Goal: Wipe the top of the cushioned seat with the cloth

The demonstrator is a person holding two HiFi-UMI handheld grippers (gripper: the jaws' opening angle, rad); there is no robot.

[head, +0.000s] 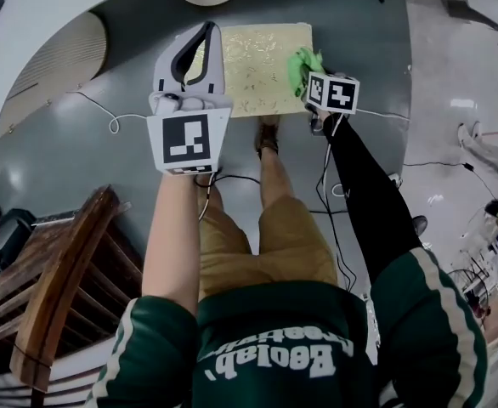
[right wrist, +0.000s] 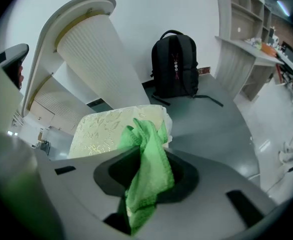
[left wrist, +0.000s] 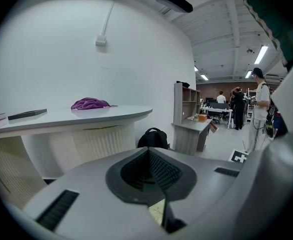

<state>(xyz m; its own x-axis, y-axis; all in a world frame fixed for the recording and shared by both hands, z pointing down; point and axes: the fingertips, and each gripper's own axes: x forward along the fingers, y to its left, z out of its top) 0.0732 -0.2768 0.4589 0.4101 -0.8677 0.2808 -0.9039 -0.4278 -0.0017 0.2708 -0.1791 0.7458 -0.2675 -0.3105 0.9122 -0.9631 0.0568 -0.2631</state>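
Observation:
The cushioned seat (head: 253,65) is a pale yellow patterned square on the grey floor in front of the person's feet; it also shows in the right gripper view (right wrist: 111,129). My right gripper (head: 307,82) hangs over the seat's right edge, shut on a green cloth (head: 302,65). That cloth (right wrist: 149,169) drapes out between the jaws (right wrist: 145,156), just above the seat's near corner. My left gripper (head: 207,32) is held up over the seat's left part, pointing out level, its jaws (left wrist: 149,156) shut together with nothing in them.
A wooden chair (head: 53,287) stands at lower left. A curved white counter (head: 53,58) bends round the far left, with a purple cloth (left wrist: 89,103) on top. Cables (head: 113,121) lie on the floor. Beyond the seat a black backpack (right wrist: 175,64) stands. People (left wrist: 236,104) stand far off.

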